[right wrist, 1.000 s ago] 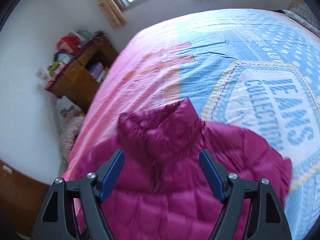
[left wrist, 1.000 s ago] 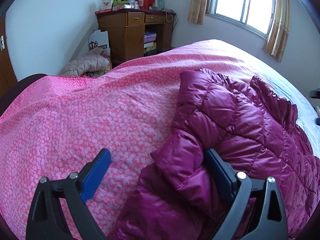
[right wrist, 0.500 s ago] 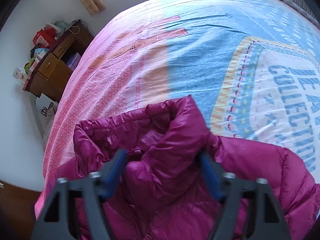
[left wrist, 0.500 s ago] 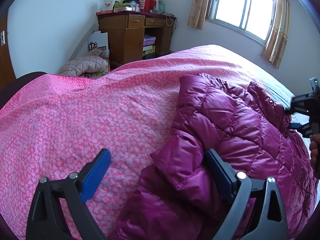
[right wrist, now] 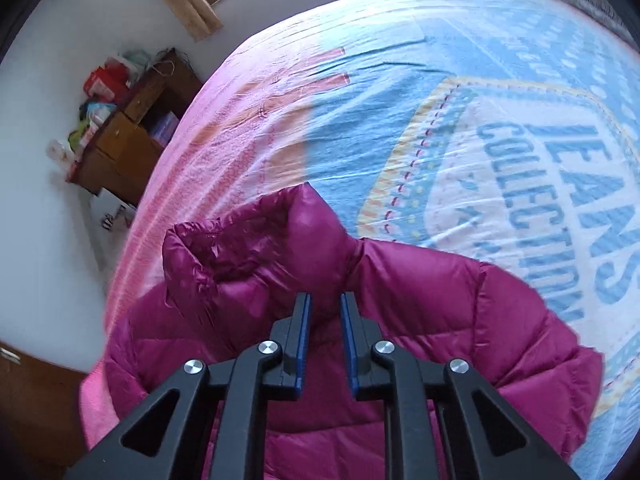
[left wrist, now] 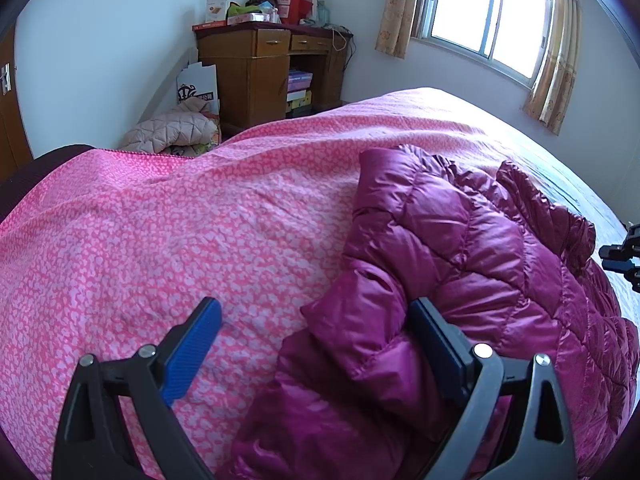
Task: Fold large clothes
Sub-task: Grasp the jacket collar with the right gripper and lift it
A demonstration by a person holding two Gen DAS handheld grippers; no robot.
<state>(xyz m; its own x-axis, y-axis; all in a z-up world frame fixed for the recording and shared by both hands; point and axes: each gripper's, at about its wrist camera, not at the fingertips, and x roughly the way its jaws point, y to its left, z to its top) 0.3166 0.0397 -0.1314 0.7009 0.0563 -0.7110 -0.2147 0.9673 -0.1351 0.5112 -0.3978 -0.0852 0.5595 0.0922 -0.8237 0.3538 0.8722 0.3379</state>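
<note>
Your right hand-held gripper point(right wrist: 323, 308) is clenched on the magenta puffer jacket point(right wrist: 420, 300): its two blue pads stand only a narrow gap apart, with a pinch of the quilted fabric just below the collar point(right wrist: 256, 240) squeezed between them. Those jaws have just been closing; a second ago they stood wide on either side of the collar, and now the fabric bunches up into a peak right in front of the fingertips. Your view from that side has also dropped closer to the jacket, so the collar fills more of the frame than before.

Your left hand-held gripper point(left wrist: 314, 322) is released, its jaws spread wide. The left blue pad point(left wrist: 192, 354) hangs over the bare pink bedspread point(left wrist: 160, 220), while the right pad sits against a folded sleeve edge of the jacket without pressing it from both sides. This gripper and its view look the same as a second ago.

The jacket lies on the bed, on the near right part in your left view, spread over the pink bedspread and reaching onto the blue printed cover point(right wrist: 460, 120) on the far side. In your left view the tip of your right hand-held gripper shows at the right edge, beyond the jacket, where a second ago only a sliver of it showed.

A wooden desk point(left wrist: 260, 64) stands by the far wall.
</note>
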